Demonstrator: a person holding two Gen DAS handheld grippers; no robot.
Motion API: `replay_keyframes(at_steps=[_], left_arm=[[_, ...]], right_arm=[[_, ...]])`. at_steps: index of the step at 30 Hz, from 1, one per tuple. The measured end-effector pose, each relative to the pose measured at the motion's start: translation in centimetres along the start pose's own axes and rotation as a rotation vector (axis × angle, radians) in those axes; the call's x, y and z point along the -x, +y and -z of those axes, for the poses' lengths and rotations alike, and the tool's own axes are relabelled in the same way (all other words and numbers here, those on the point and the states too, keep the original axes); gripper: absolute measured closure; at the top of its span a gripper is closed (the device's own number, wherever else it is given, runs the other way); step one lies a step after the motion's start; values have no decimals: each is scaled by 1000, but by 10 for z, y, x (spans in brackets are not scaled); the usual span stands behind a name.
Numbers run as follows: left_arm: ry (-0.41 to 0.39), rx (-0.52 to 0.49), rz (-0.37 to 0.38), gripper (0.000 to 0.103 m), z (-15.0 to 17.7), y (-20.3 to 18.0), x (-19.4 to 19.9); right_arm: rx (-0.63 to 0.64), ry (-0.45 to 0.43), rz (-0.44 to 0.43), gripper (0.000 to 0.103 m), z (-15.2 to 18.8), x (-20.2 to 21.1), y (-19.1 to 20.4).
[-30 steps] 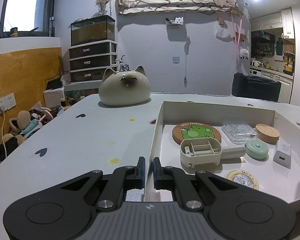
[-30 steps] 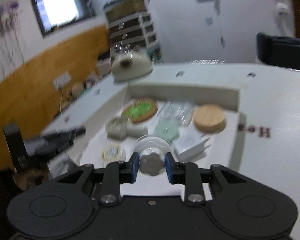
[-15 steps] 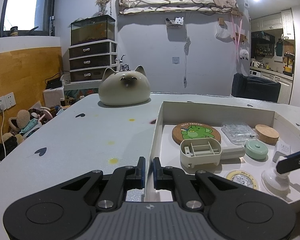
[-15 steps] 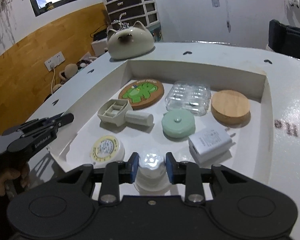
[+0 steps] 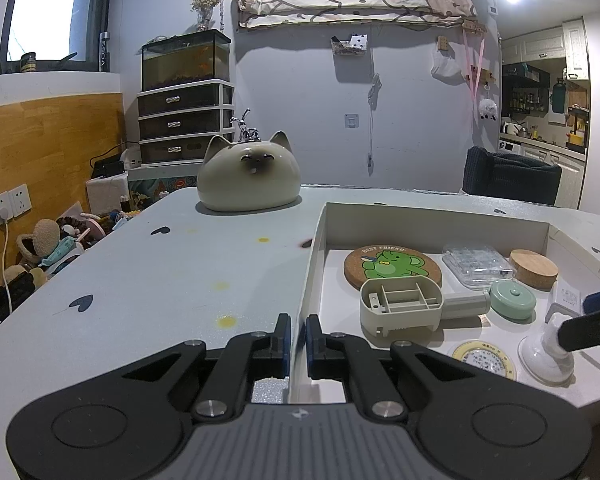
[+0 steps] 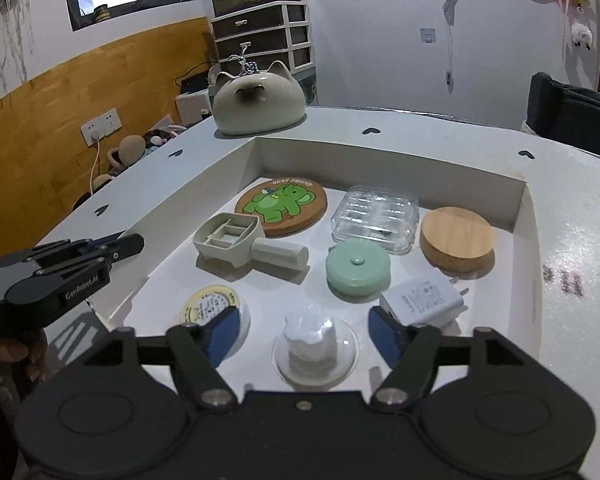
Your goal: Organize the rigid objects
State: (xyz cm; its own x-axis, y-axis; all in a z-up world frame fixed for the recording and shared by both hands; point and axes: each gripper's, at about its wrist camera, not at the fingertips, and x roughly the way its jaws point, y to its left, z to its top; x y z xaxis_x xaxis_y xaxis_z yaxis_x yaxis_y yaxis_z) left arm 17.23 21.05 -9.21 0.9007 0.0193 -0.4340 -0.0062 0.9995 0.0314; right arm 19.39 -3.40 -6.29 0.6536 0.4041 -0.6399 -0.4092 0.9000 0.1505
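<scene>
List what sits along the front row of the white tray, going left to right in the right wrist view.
yellow round tape measure → clear suction cup with white knob, standing between the open fingers of the right gripper → white charger plug.

Your right gripper [image 6: 305,330] at bottom centre has just been opening its jaws, and the clear knob [image 6: 312,346] stands free between the blue pads, touching neither. It sits on the tray [image 6: 384,162] floor, with the charger [image 6: 422,298] at its right and the yellow disc [image 6: 210,305] at its left. Your left gripper [image 6: 134,242], jaws together, sits at the tray's left wall.
</scene>
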Motion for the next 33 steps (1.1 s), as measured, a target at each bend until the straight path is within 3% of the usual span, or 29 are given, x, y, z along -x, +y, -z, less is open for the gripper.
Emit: replay_keyframes(at_steps=[5, 16, 23, 33], left_arm=[[0, 2, 2, 96, 0, 1, 0], [19, 18, 18, 94, -1, 2, -1], [68, -20, 40, 67, 0, 2, 6], [-5, -13, 99, 39, -18, -4, 69]], right_arm=[[-7, -37, 21, 14, 6, 18, -1], [-45, -117, 54, 12, 19, 56, -4], [-36, -162, 79, 10, 21, 72, 0], [-55, -206, 102, 9, 35, 97, 8]])
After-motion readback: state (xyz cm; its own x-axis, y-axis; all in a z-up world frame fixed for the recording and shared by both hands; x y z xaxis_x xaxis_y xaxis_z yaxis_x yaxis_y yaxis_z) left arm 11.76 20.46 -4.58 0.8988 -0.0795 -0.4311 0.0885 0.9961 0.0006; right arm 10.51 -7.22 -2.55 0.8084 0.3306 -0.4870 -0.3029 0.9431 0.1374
